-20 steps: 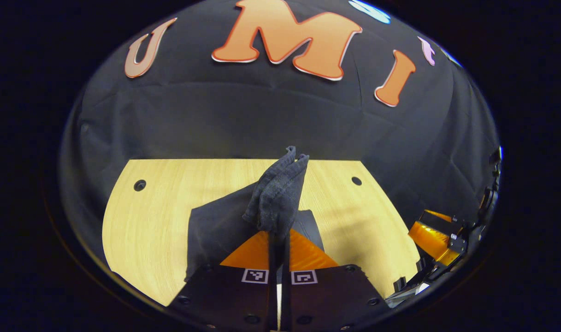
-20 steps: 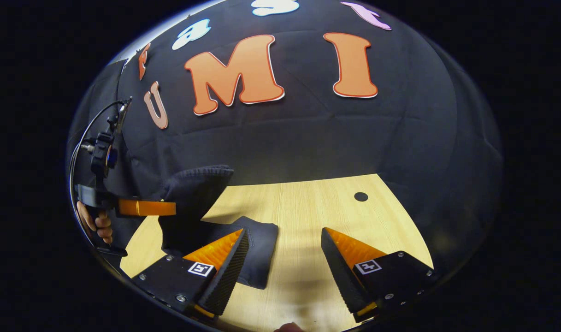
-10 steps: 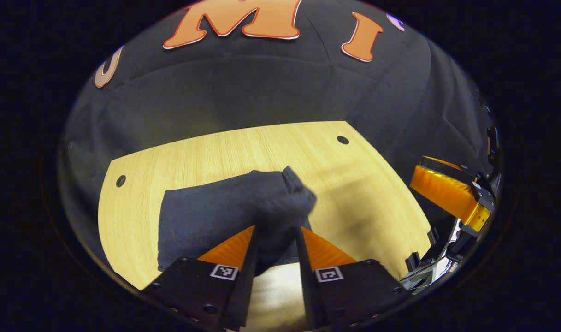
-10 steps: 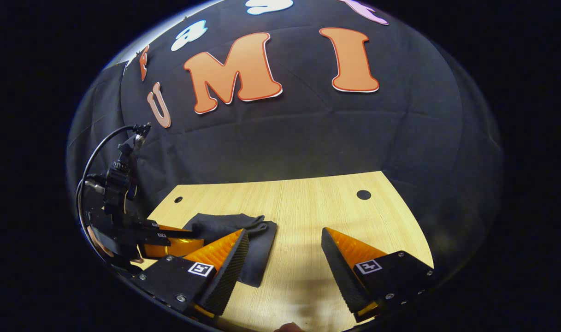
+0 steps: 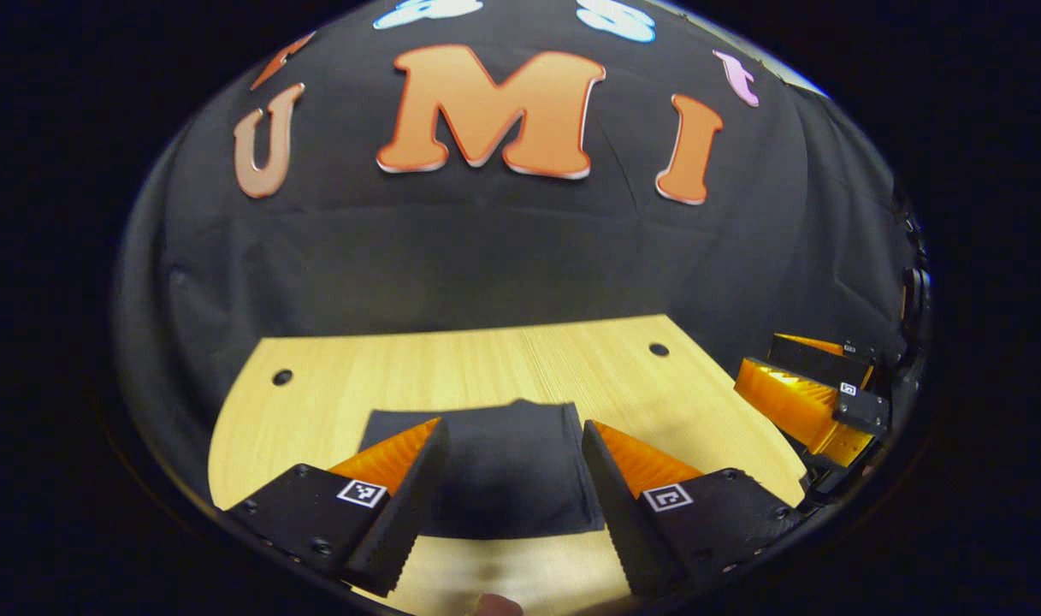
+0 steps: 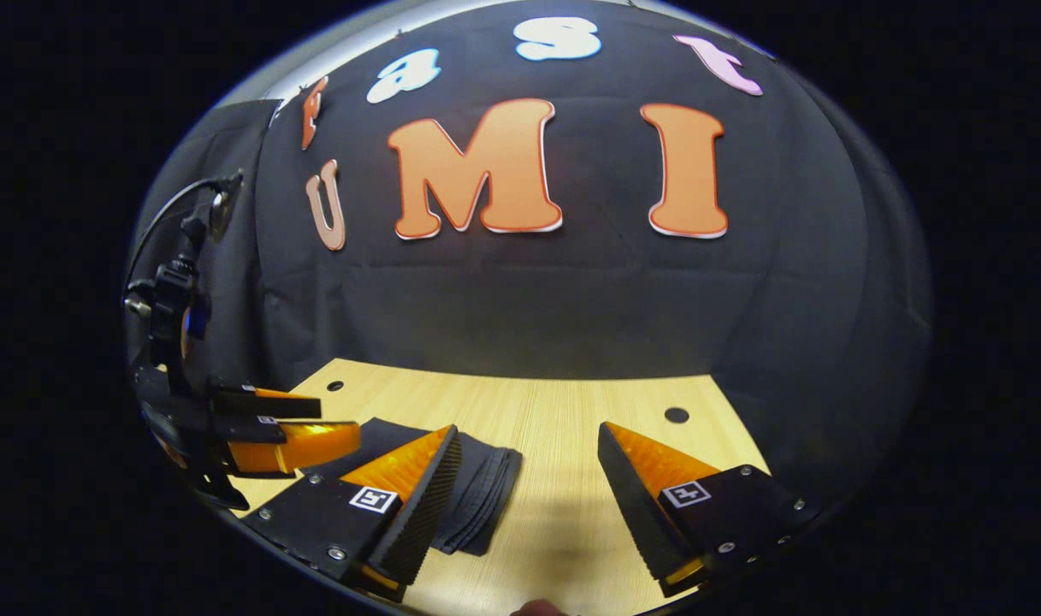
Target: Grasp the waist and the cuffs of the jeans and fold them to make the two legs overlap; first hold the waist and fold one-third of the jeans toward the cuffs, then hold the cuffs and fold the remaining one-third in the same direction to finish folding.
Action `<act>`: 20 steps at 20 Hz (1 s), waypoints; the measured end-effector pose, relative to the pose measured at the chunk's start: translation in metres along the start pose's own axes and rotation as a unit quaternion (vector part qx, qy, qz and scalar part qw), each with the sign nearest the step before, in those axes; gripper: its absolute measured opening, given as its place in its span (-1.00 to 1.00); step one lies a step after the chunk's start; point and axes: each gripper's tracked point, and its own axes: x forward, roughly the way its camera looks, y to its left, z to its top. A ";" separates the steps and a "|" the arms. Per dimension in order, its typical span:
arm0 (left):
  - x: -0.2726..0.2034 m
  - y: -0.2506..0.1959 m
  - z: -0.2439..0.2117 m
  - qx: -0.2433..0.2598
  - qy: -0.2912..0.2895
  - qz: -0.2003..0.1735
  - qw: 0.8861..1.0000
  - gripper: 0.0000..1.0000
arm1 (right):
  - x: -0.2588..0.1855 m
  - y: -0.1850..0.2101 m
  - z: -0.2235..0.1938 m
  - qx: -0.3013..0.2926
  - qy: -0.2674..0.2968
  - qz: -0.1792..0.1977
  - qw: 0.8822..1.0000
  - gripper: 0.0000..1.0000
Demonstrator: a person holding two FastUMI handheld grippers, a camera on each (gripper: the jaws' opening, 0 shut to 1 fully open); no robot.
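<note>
Now both claws gape wide, gripping nothing: left claw (image 5: pixel 511 466) above folded jeans (image 5: pixel 507 470), right claw (image 6: pixel 529 475) beside them.

Folded jeans (image 5: pixel 507 470): both side edges hidden behind the left gripper (image 5: pixel 513 496) fingers; the near edge shows between the jaws. In the right gripper view, the jeans' (image 6: pixel 486 492) left part is covered by the right gripper's (image 6: pixel 529 505) left finger and by the left gripper (image 6: pixel 263 432) farther off. Number of stacked layers too small to count. Table (image 5: pixel 332 389): near edge cut off below both jaws. Pale blurred shape (image 5: pixel 496 605) at the bottom edge, below the jaws; cannot tell what it is.
</note>
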 end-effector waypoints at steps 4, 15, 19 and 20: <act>-0.035 0.025 0.039 0.005 -0.130 0.049 0.990 0.85 | -0.008 0.022 0.017 0.004 -0.036 0.013 0.999 0.94; -0.136 0.065 0.061 0.022 -0.269 0.065 0.961 0.84 | -0.066 0.088 0.048 -0.015 -0.132 0.002 0.991 0.93; -0.165 0.076 0.033 0.027 -0.273 0.073 0.959 0.77 | -0.081 0.108 0.041 -0.026 -0.136 -0.005 0.990 0.93; -0.167 0.080 0.027 0.028 -0.267 0.073 0.961 0.90 | -0.086 0.110 0.039 -0.027 -0.135 -0.008 0.990 0.93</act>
